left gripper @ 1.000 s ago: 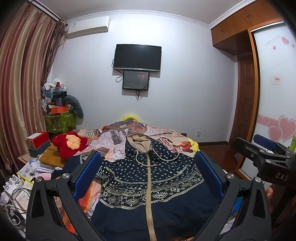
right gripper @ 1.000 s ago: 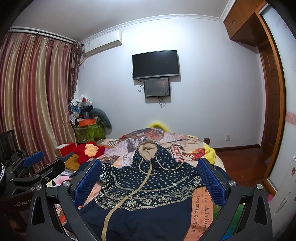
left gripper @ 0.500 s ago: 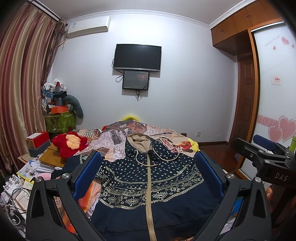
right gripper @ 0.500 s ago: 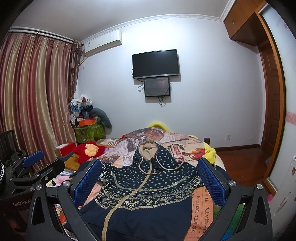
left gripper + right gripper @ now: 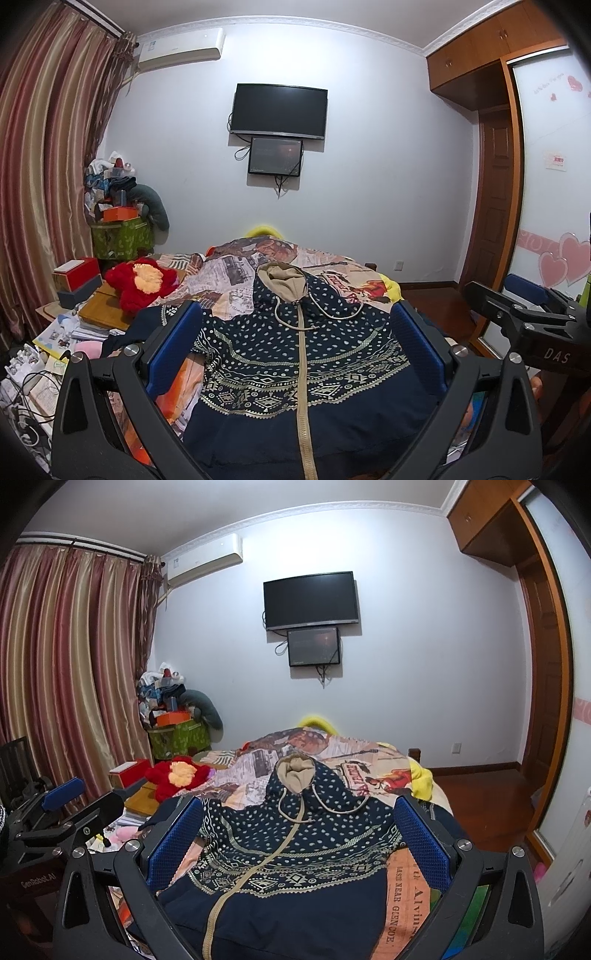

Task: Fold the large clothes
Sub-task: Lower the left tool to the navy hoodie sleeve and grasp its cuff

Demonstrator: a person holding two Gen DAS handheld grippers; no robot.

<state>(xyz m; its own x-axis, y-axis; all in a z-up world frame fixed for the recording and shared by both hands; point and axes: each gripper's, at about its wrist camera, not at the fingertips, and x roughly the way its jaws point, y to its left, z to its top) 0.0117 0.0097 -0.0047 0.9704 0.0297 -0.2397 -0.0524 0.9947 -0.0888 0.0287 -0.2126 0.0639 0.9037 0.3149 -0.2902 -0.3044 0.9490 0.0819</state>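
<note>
A navy hooded jacket [image 5: 295,354] [image 5: 295,849] with beige dots, a patterned band, a tan zip and a tan-lined hood lies spread flat, front up, on the bed, hood toward the far wall. My left gripper [image 5: 295,325] hovers over its near hem, open wide, nothing between the blue pads. My right gripper [image 5: 297,812] hovers beside it to the right, also open and empty. In the left wrist view the right gripper [image 5: 524,306] shows at the right edge; in the right wrist view the left gripper [image 5: 66,805] shows at the left edge.
The bed [image 5: 332,266] carries a newspaper-print cover. A red plush toy [image 5: 142,282] lies at its left side, with books, boxes and cables on the floor [image 5: 55,332] beyond. A green crate with clutter [image 5: 122,232] stands by the curtain. A wardrobe and wooden door [image 5: 495,206] are right.
</note>
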